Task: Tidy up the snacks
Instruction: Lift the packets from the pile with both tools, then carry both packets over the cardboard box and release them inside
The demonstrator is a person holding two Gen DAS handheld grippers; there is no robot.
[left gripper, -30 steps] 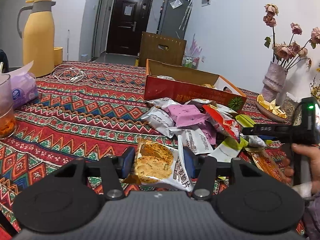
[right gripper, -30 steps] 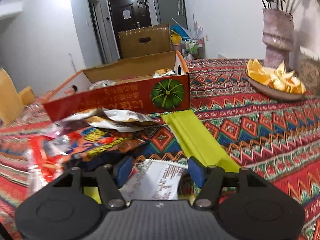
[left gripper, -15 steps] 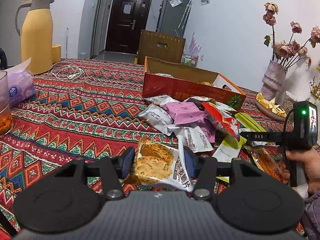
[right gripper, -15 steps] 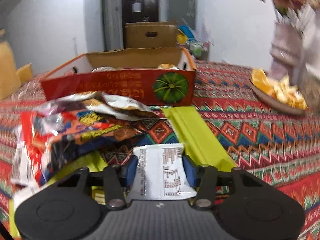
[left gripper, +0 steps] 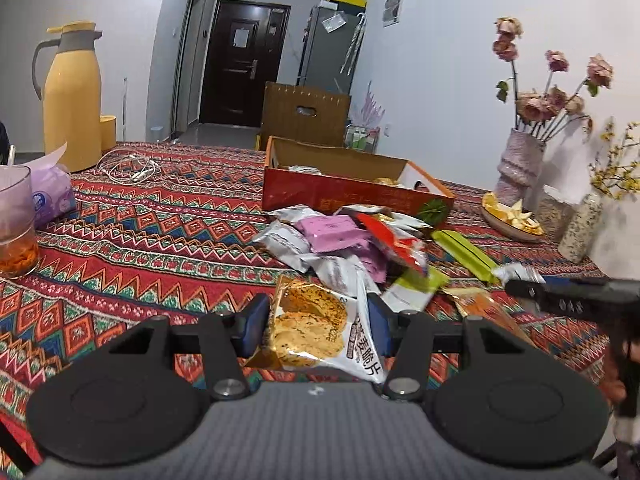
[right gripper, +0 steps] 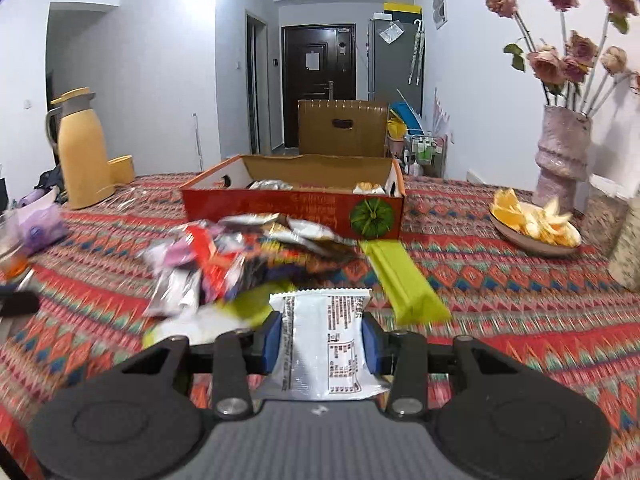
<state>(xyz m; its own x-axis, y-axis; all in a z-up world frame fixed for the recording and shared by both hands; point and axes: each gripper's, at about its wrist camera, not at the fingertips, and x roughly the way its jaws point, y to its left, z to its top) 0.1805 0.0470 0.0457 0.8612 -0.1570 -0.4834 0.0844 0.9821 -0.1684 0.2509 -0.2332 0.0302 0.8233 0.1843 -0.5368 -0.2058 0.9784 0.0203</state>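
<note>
Loose snack pile (right gripper: 240,256) before red box (right gripper: 288,208) holding few packets; left gripper (left gripper: 316,328) clamps cracker bag (left gripper: 316,328), right gripper (right gripper: 320,340) white packet (right gripper: 324,344).

A table (left gripper: 168,236) under a red zigzag-patterned cloth bears a red cardboard box (right gripper: 292,210), a loose pile of snack packets (left gripper: 340,240), a green packet (right gripper: 404,280), a yellow jug (left gripper: 72,96), a plate of orange pieces (right gripper: 532,228) and a vase (right gripper: 560,152)
</note>
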